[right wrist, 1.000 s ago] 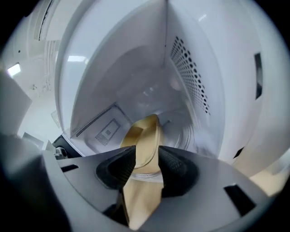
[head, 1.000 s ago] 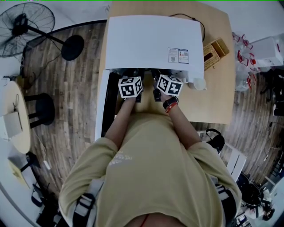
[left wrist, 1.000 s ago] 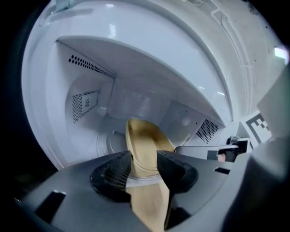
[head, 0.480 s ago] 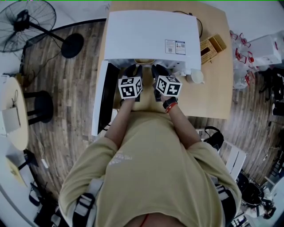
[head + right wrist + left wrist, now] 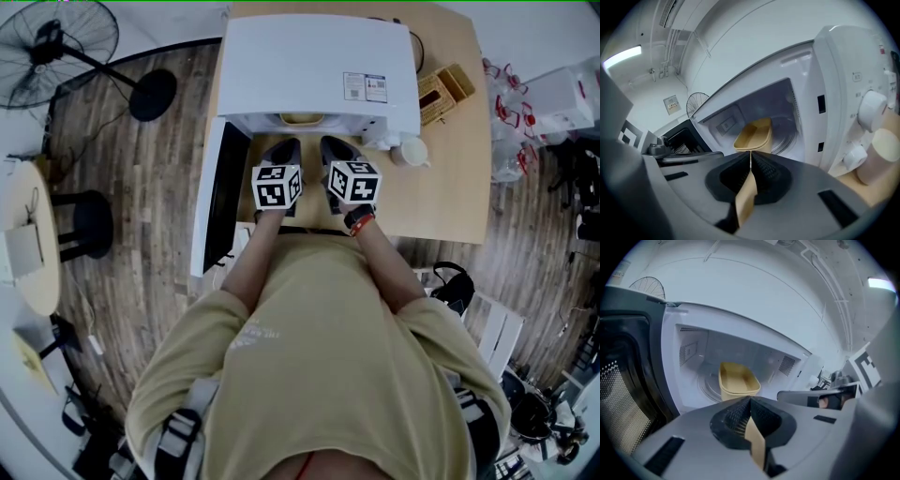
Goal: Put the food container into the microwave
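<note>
Yellow oblong plastic food container (image 5: 737,380) was seen inside the open white microwave (image 5: 319,66), long axis front-to-back, directly ahead of the left gripper (image 5: 283,153) and right gripper (image 5: 337,153), equally near, both jaws just clenched together on nothing.

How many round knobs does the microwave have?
2. Both sit on the front panel of the microwave, right of its open cavity: the upper knob and the lower knob beneath it. Others may be hidden.
</note>
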A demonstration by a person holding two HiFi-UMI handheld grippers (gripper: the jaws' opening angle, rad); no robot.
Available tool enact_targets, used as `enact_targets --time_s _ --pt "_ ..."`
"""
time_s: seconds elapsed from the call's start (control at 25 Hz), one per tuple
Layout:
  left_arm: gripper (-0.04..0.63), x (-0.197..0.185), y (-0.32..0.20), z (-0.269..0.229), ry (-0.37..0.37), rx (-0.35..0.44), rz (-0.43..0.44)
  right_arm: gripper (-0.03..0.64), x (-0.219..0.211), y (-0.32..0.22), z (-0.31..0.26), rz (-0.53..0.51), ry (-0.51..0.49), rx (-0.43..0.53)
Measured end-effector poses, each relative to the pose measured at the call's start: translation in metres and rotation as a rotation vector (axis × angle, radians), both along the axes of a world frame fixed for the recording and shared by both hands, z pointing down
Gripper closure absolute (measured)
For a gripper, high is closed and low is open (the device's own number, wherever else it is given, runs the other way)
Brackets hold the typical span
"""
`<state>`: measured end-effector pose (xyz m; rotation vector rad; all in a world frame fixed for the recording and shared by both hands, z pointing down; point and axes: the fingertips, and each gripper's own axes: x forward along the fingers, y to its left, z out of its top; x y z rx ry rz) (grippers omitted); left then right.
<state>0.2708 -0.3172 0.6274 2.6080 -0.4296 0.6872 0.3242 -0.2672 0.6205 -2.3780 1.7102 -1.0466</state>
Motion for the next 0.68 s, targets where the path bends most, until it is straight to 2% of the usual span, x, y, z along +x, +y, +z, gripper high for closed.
enact_targets --time_s 0.24,0.36,0.68 --pt "0.575 -0.002 0.004 -0.002 0.022 -0.047 -0.002 0.586 -0.003 0.005 0.001 0.003 -0.008 0.004" --pt "0.575 -0.004 0.000 -0.005 0.047 -0.077 -0.032 0.586 -0.003 0.008 -0.001 0.008 -0.006 0.006" --pt "0.575 -0.006 -0.012 -0.007 0.045 -0.072 -0.070 0.591 0.002 0.016 0.002 0.013 -0.008 -0.021"
